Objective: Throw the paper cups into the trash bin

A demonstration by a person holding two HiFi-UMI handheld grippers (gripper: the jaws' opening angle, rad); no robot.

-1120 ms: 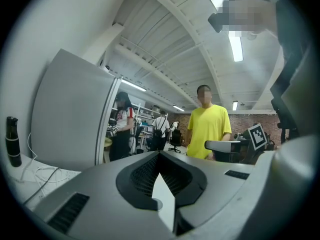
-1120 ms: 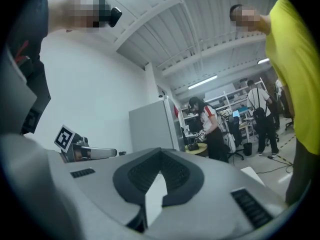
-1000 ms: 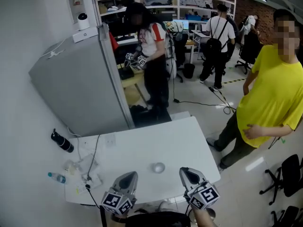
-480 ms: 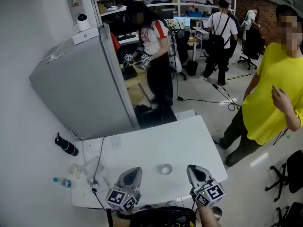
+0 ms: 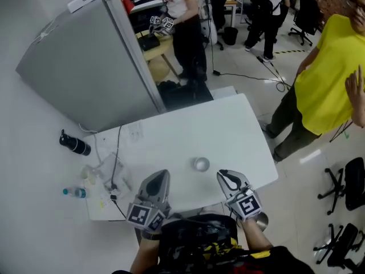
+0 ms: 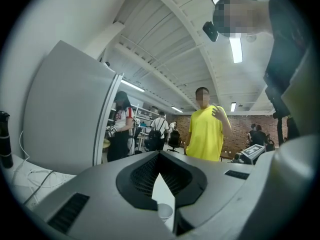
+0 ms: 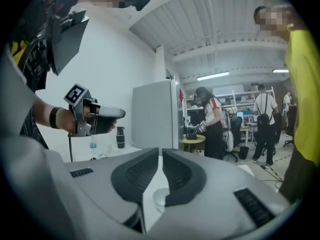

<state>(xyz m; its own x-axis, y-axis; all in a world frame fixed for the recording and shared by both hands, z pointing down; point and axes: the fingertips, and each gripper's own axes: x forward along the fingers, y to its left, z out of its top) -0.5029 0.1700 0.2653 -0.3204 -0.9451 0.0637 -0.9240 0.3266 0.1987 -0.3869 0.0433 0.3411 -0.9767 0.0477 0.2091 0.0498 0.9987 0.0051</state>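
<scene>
The right tongs stand closed, a paper cup beyond them.

Head view looks down; gripper views share cup.

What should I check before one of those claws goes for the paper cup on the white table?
1. Cup upright, mouth up, on the table: ok.
2. Space around the cup free of clutter: ok; the cables and bottles lie far off at the table's other end.
3. Right claw open wide enough to take the cup: not ok; it is shut and empty.
4. Left claw open: not ok; also shut and empty.
5. Right claw lined up with the cup: ok; the cup sits straight ahead of it in the right gripper view.
6. Trash bin spotted: cannot tell; none shows clearly.
</scene>
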